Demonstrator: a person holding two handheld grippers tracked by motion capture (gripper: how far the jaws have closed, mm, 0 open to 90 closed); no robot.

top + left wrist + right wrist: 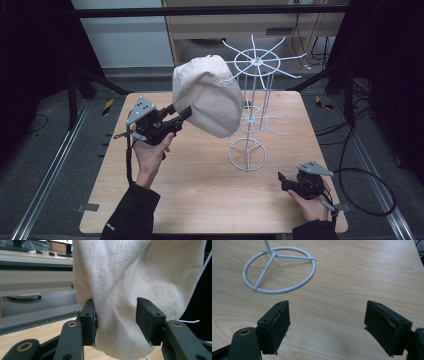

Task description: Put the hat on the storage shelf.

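Note:
A beige cloth hat (210, 95) hangs on the upper spokes of a white wire rack (256, 75) that stands on the wooden table (200, 195). My left gripper (183, 114) is raised at the hat's lower left edge. In the left gripper view the hat's cloth (130, 285) sags between the jaws of the left gripper (116, 320), which stand wide; the left pad (90, 320) lies against the cloth and the right pad (147, 320) stands off it. My right gripper (283, 180) rests low near the table's front right, and the right gripper (327, 325) is open over bare wood.
The rack's round base ring (279, 270) lies just ahead of the right gripper. A second, smaller tier of spokes (255, 120) sits lower on the rack. Dark floor, metal rails and cables surround the table; a cabinet stands behind it.

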